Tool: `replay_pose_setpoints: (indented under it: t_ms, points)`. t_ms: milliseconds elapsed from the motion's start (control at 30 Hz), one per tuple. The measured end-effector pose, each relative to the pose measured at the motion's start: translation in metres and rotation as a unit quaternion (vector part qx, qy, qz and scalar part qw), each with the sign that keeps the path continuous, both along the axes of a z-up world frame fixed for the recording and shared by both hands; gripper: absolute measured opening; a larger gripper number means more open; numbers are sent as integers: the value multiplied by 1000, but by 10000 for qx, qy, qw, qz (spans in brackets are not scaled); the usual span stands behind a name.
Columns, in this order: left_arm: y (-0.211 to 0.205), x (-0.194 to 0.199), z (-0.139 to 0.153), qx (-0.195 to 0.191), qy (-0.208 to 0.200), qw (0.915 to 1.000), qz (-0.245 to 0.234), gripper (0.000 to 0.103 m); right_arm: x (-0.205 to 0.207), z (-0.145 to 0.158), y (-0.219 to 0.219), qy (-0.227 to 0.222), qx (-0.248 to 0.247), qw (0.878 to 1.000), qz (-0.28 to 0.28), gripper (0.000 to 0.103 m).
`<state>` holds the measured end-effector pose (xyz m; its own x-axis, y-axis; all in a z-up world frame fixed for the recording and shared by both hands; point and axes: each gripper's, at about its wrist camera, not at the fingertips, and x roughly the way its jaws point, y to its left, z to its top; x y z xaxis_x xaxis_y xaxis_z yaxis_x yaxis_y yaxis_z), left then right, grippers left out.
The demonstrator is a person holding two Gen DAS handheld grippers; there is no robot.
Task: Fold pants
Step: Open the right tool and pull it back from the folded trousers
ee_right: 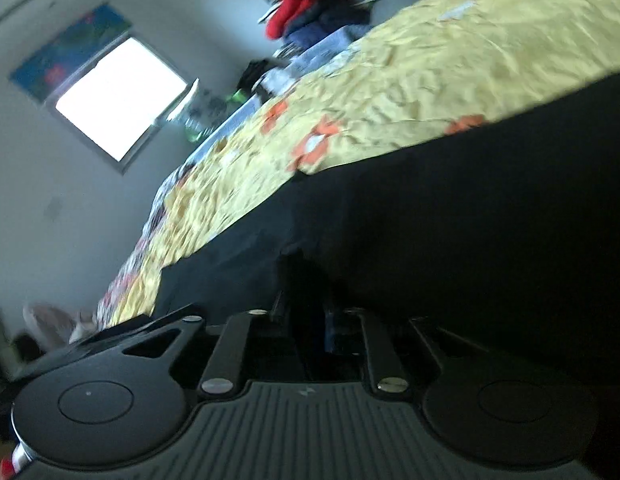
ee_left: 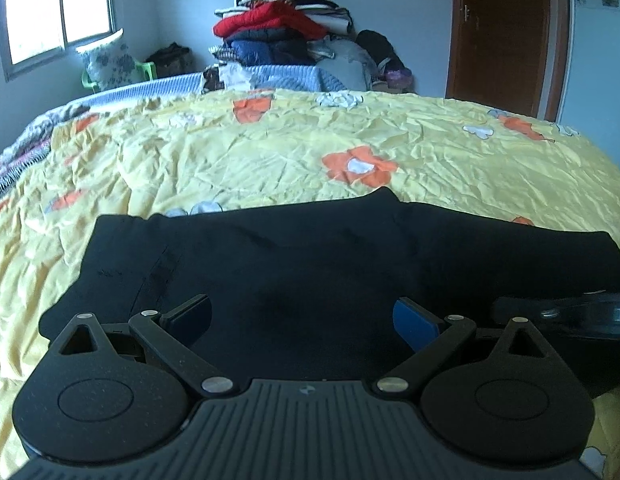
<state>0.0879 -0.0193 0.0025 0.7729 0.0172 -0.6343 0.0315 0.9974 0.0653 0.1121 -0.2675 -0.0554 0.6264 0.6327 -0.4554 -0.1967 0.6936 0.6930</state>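
Observation:
The black pants (ee_left: 310, 256) lie spread flat across the near part of a yellow flowered bedspread (ee_left: 269, 152). My left gripper (ee_left: 301, 316) is open just above the pants' near edge, its jaws wide apart and empty. In the right wrist view the camera is tilted and the image is blurred. My right gripper (ee_right: 305, 300) is shut on a pinched ridge of the black pants (ee_right: 470, 220) at their near edge. Part of the right gripper shows at the right edge of the left wrist view (ee_left: 570, 314).
A tall pile of clothes (ee_left: 285, 28) stands beyond the bed's far edge. A brown door (ee_left: 506, 36) is at the right, a window (ee_left: 57, 4) at the left. A blue quilt (ee_left: 157, 86) lies along the bed's far side.

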Motion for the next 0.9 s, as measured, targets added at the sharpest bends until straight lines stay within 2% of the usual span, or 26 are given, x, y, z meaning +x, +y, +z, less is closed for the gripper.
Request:
replay_pose_setpoints:
  t_ms: [100, 133, 167, 200, 300, 367, 433, 533, 567, 600, 667, 700, 767, 800, 833, 867, 900]
  points:
    - [4, 6, 5, -116, -23, 9999, 86, 99, -28, 26, -25, -714, 297, 9970, -67, 28]
    - [3, 9, 7, -203, -23, 9997, 95, 99, -35, 35, -37, -896, 210, 9956, -201, 28]
    - [2, 14, 11, -344, 14, 9994, 54, 99, -37, 42, -45, -992, -65, 9944, -357, 28]
    - [-1, 18, 13, -481, 54, 9988, -12, 99, -38, 47, -51, -1019, -603, 9914, -562, 28]
    - [-20, 37, 18, -811, 273, 9953, -460, 99, -30, 35, -52, -557, -1948, 9768, -695, 28]
    - [-39, 48, 17, -811, 469, 9926, -769, 99, -30, 23, -47, -321, -2498, 9663, -531, 27]
    - [-57, 56, 13, -788, 515, 9910, -956, 99, -40, 24, -47, -511, -2504, 9653, -545, 28]
    - [-80, 70, -1, -649, 624, 9905, -1037, 99, -26, 36, -62, -653, -2246, 9682, -891, 29]
    - [-85, 75, -8, -604, 691, 9903, -1046, 99, -16, 34, -63, -654, -2300, 9663, -950, 34]
    - [-89, 81, -15, -511, 780, 9902, -1038, 99, 4, 31, -64, -471, -2478, 9624, -1005, 37]
    - [-92, 88, -28, -220, 1006, 9905, -909, 97, 17, 22, -68, -264, -2707, 9572, -992, 38]
    - [-88, 83, -28, -239, 935, 9913, -896, 95, 13, 24, -68, -299, -2703, 9566, -1044, 38]
    - [-79, 68, -20, -284, 641, 9938, -868, 99, 0, 35, -57, -450, -2818, 9527, -1047, 43]
    - [-77, 61, -18, -247, 516, 9944, -890, 99, -11, 41, -46, -668, -2881, 9510, -902, 47]
    - [-75, 56, -17, -192, 443, 9946, -913, 102, -20, 42, -38, -772, -2901, 9510, -740, 60]
    - [-75, 54, -18, -115, 453, 9945, -936, 102, -27, 41, -28, -843, -2907, 9515, -545, 68]
    - [-77, 54, -19, -25, 517, 9938, -980, 101, -32, 38, -20, -851, -2932, 9515, -385, 68]
